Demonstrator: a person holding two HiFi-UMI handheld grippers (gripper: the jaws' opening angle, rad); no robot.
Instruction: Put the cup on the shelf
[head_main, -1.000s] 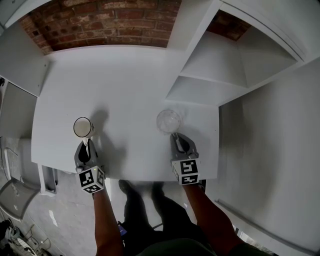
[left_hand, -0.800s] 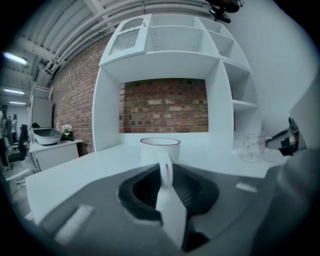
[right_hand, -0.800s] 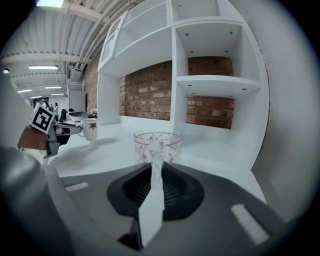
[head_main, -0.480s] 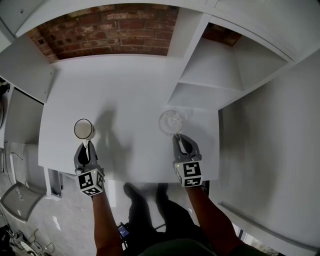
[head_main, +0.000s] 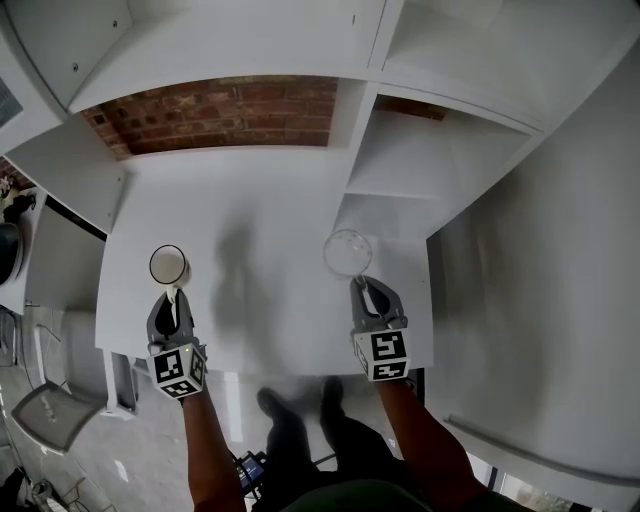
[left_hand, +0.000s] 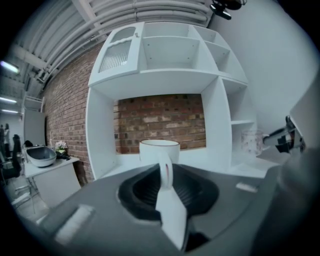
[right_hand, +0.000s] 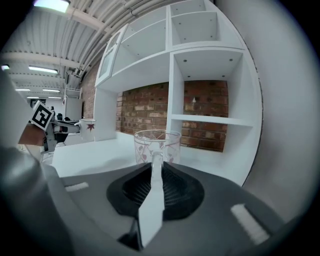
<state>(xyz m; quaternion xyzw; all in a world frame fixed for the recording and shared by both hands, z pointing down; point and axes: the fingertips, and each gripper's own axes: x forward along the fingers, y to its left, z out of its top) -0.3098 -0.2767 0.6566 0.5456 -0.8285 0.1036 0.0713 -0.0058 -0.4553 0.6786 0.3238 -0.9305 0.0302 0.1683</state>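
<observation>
A white mug (head_main: 168, 265) stands out over the left of the white desk (head_main: 260, 210), and my left gripper (head_main: 174, 298) is shut on its handle. In the left gripper view the mug (left_hand: 159, 149) sits just past the gripper (left_hand: 167, 175), its handle pinched between the jaws. A clear glass cup (head_main: 347, 253) with a leaf pattern is at the right, my right gripper (head_main: 362, 290) shut on its handle. The right gripper view shows the glass cup (right_hand: 157, 145) straight ahead of the gripper (right_hand: 156, 166). Beyond it are the white shelf compartments (right_hand: 215, 120). Whether either cup rests on the desk I cannot tell.
The white shelf unit (head_main: 420, 170) rises at the desk's right, with open compartments stacked higher up (left_hand: 165, 50). A brick wall (head_main: 220, 110) backs the desk. A side table with a bowl (left_hand: 40, 156) stands far left. The person's legs and feet (head_main: 300, 420) are below the desk edge.
The head view has tilted upward, bringing more of the upper shelf unit into sight. Both grippers keep their hold on the cups and have shifted slightly in frame.
</observation>
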